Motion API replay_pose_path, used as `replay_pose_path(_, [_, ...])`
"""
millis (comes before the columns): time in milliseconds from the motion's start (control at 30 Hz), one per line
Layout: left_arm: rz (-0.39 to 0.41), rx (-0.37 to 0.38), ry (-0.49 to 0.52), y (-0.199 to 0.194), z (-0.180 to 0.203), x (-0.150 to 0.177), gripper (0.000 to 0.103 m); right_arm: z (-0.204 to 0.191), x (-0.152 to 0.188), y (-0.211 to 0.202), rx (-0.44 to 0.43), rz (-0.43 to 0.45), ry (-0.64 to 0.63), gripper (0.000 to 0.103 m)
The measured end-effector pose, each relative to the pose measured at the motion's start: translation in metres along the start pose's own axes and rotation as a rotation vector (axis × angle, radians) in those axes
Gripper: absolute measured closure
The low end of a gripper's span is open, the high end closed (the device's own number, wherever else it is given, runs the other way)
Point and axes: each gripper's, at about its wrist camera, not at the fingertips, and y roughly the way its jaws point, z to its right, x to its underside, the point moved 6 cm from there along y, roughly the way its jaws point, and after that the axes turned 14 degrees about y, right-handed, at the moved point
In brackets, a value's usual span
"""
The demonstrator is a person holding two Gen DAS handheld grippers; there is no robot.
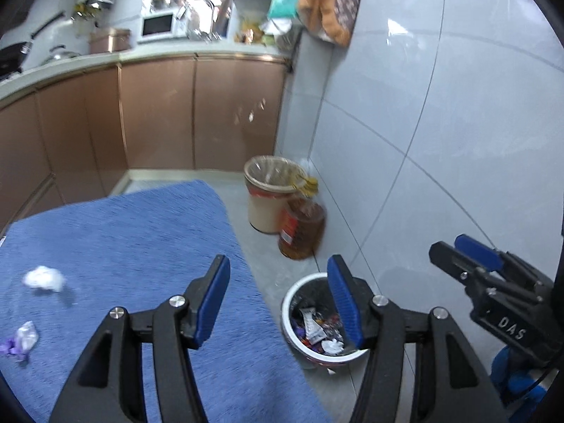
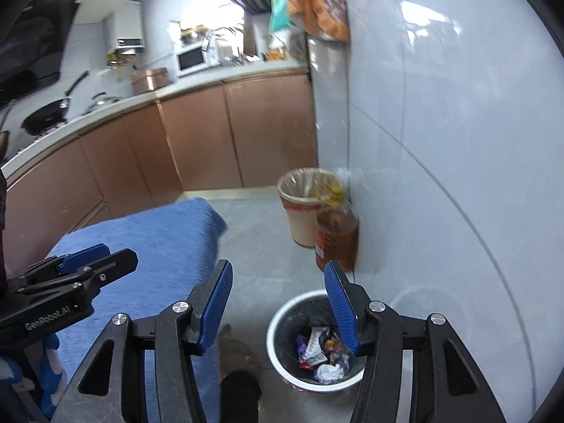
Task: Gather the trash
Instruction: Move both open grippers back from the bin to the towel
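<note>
The fingers of both grippers stand apart with nothing between them. The left gripper [image 1: 278, 299] hangs over the edge of a blue cloth [image 1: 123, 239], one finger above the cloth, the other above the bin [image 1: 287, 303] on the floor. The right gripper [image 2: 278, 303] is beside it, released as well, its right finger over the same bin [image 2: 273, 324]. Each gripper shows in the other's view: the right one at the far right of the left camera [image 1: 469, 257], the left one at the far left of the right camera [image 2: 95, 261].

The bin is a small round one with a white rim, on the grey floor just beside the cloth and near the tiled wall [image 1: 440, 123]. It holds trash: crumpled wrappers [image 2: 319, 349] and a ball of white paper [image 2: 329, 372].

Two more pieces lie on the cloth, well apart from the bin: a white paper wad [image 1: 44, 278] and, nearer the camera, what looks like a clear and purple wrapper [image 1: 21, 342], too blurred to be sure of.

Further along the wall stands a taller beige bin [image 1: 268, 201] with a liner, and touching it a big bottle of amber oil [image 1: 301, 229]. Behind run brown cabinets [image 1: 158, 116] under a pale counter with a white microwave [image 1: 158, 25].
</note>
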Motion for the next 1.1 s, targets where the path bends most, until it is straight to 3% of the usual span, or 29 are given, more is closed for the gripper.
replay_pose_path(267, [0.143, -0.131, 0.009, -0.082, -0.020, 0.002, 0.037, -0.048, -0.007, -0.051, -0.073, 0.081, -0.087, 0.046])
replay_pose_path(600, [0.243, -0.224, -0.009, -0.150, -0.040, 0.017, 0.034, -0.092, -0.005, -0.099, -0.148, 0.150, -0.172, 0.044])
replay_pose_path(833, [0.249, -0.245, 0.005, -0.177, -0.052, 0.034, 0.034, -0.122, 0.001, -0.121, -0.188, 0.170, -0.230, 0.042])
replay_pose_path(1100, [0.207, -0.275, 0.017, -0.176, -0.086, 0.060, 0.034, -0.161, 0.012, -0.104, -0.258, 0.112, -0.287, 0.042])
